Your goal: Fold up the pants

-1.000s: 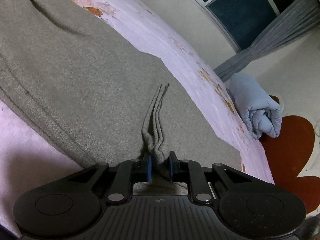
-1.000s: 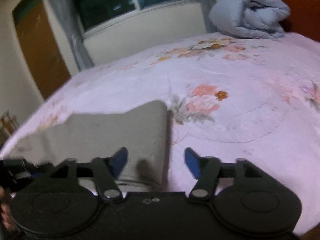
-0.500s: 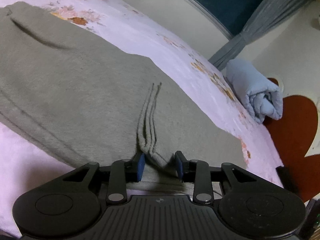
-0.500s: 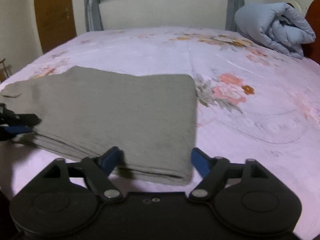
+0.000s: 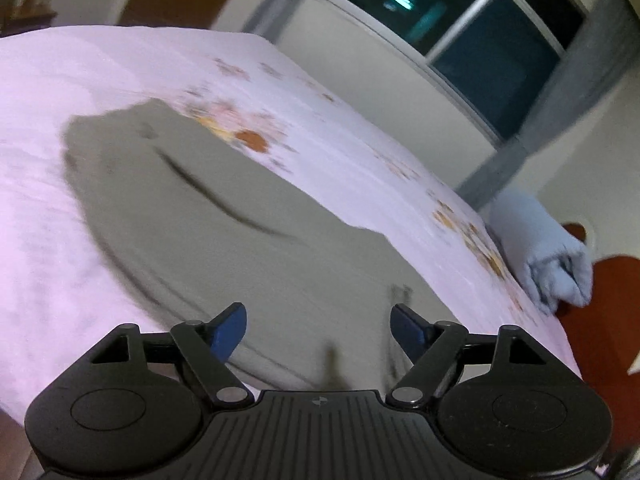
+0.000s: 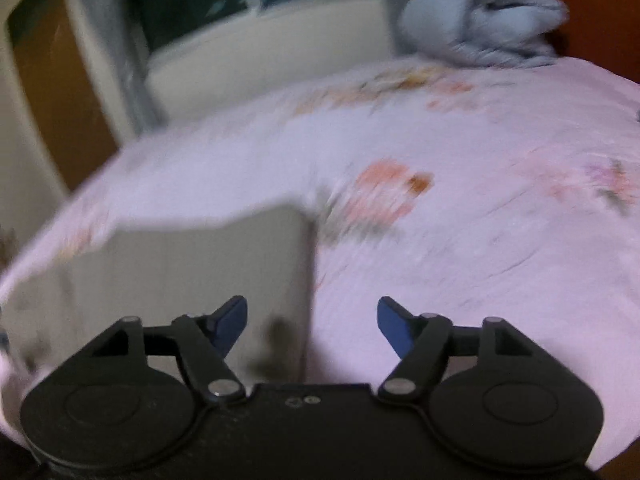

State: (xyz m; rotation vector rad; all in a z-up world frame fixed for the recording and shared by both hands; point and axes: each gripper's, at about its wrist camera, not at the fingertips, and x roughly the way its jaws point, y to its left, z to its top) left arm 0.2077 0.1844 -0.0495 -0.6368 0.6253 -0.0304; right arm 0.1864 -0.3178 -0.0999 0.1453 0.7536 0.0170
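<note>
The grey pants (image 5: 280,248) lie folded flat on the pink floral bed sheet (image 5: 360,148). My left gripper (image 5: 318,328) hovers over their near edge. Its jaws are opening, with nothing pinched and only the cloth lying below the gap. In the right wrist view the pants (image 6: 200,272) show a straight folded edge running under my right gripper (image 6: 312,326). Its jaws are closing slightly but stand wide apart. The left blue fingertip (image 6: 230,322) is over the cloth and the right one over bare sheet (image 6: 480,240). Both views are motion-blurred.
A rolled light-blue quilt (image 5: 548,256) (image 6: 480,16) lies at the bed's far end beside a red-brown headboard (image 5: 612,300). A dark window (image 5: 460,32) with grey curtains is behind the bed. A brown door (image 6: 44,92) stands at the left.
My left gripper let go of the pinched fold of cloth, opened wide, and drew back and up; the fold has dropped flat. The right gripper's view swung out and back; it stays open.
</note>
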